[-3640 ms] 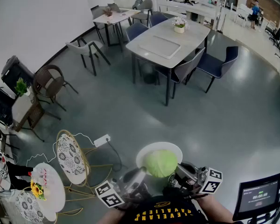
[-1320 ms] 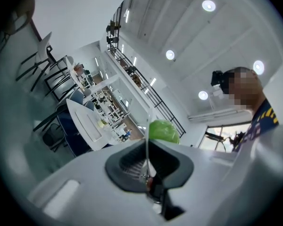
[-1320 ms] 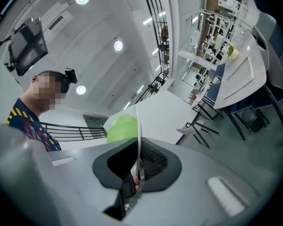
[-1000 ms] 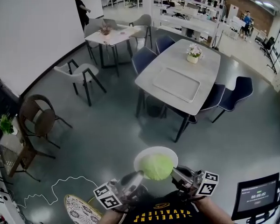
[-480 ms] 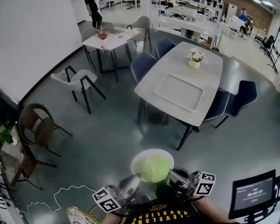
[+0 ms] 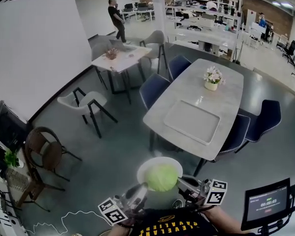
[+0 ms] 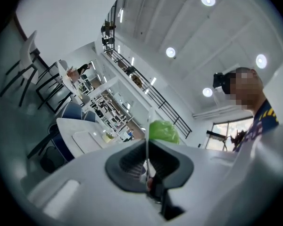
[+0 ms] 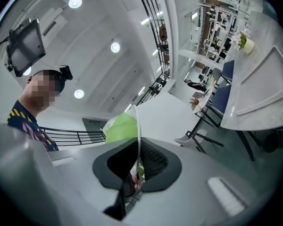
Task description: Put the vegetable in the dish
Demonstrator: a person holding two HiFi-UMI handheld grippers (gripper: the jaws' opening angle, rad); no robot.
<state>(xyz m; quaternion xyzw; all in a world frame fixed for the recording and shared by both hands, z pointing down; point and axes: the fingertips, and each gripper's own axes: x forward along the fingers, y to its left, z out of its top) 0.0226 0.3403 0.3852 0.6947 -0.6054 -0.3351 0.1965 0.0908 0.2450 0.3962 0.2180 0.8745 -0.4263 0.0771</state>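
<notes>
A pale green cabbage lies on a white dish, carried low in the head view, just in front of the person. My left gripper is shut on the dish's near-left rim and my right gripper on its near-right rim. In the left gripper view the dish rim shows as a thin edge clamped between the dark pads of the left gripper, with the cabbage beyond. The right gripper view shows the same: the dish rim, the right gripper, the cabbage.
Ahead stands a long grey table bearing a tray and a flower pot, with blue chairs around it. A smaller table, a white chair and a brown chair stand to the left. A person walks far off.
The whole view has swung and advanced toward the long grey table; the wire chairs and cable at lower left have dropped out of sight. Both grippers keep their hold on the dish.
</notes>
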